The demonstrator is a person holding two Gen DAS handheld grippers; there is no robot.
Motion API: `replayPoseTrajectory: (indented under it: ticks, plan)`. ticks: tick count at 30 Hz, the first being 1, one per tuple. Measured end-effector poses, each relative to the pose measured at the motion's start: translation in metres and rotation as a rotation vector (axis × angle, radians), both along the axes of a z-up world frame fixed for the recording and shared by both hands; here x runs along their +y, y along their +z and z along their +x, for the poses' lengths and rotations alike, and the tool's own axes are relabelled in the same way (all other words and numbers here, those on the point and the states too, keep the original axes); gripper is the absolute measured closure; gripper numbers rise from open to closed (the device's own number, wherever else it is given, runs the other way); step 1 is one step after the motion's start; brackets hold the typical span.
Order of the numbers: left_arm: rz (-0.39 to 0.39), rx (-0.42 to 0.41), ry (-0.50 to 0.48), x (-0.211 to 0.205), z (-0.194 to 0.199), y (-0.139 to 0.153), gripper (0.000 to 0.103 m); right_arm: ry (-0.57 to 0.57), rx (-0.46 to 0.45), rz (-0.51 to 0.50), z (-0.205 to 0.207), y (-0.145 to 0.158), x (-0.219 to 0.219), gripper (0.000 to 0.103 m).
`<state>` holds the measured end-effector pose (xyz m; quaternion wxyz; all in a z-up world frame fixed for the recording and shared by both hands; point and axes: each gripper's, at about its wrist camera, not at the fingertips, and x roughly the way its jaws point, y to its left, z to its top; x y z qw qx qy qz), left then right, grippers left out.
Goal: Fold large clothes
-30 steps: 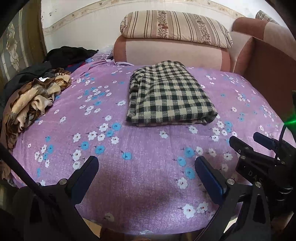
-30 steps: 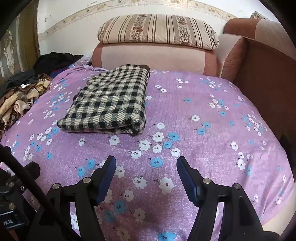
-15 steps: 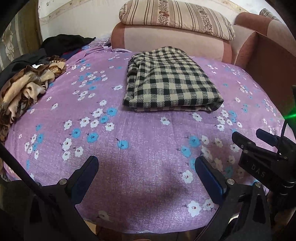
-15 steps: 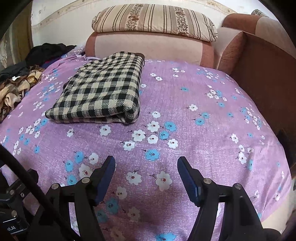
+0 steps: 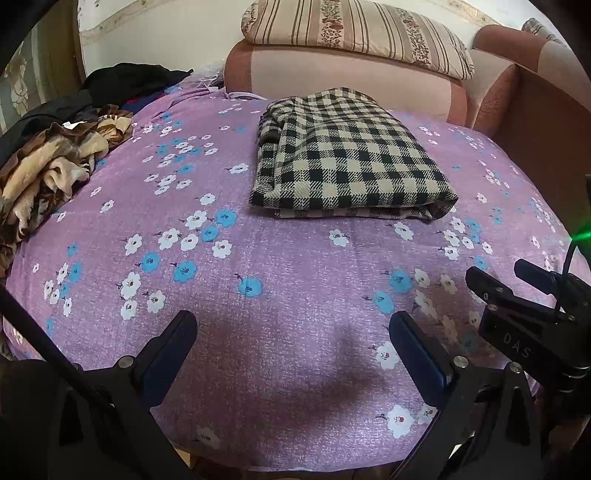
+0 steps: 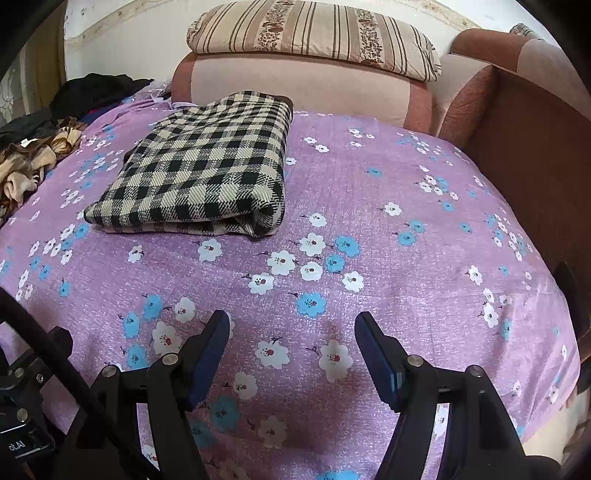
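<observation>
Unfolded pile (image 5: 48,173): brown-and-cream and black clothes heaped at the bed's left edge, well apart from both tools; likely the next garments to fetch.
Left hand-held gripper (image 5: 291,343): fingers wide apart, empty, hovering over the near part of the purple floral bedspread (image 5: 295,280).
Checked garment (image 5: 347,158): folded into a flat rectangle on the bed's far half, near the sofa-style headboard (image 5: 332,74); the striped pillow (image 5: 354,33) lies on top of that.
Right hand-held gripper (image 6: 291,347): fingers apart, empty, garment ahead to its left.
Advice: this fold looks finished; if tidying, press the loose near edge (image 6: 177,227) flat rather than lifting it.
</observation>
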<state>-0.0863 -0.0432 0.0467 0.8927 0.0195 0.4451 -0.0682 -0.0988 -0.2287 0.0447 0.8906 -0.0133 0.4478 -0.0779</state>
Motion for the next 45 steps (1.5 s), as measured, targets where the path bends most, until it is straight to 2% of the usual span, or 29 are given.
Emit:
replayPoseTrajectory:
  ticks: [13,45]
  plan:
    - [0.010,0.002,0.006,0.0009,0.0014,-0.0036,0.000,-0.003,0.004,-0.016,0.0008,-0.0036,0.0021,0.028]
    - [-0.026,0.018,0.002,0.0040,0.0023,-0.0067,0.000,0.002,-0.006,-0.050,0.0003,-0.0032,0.0057,0.026]
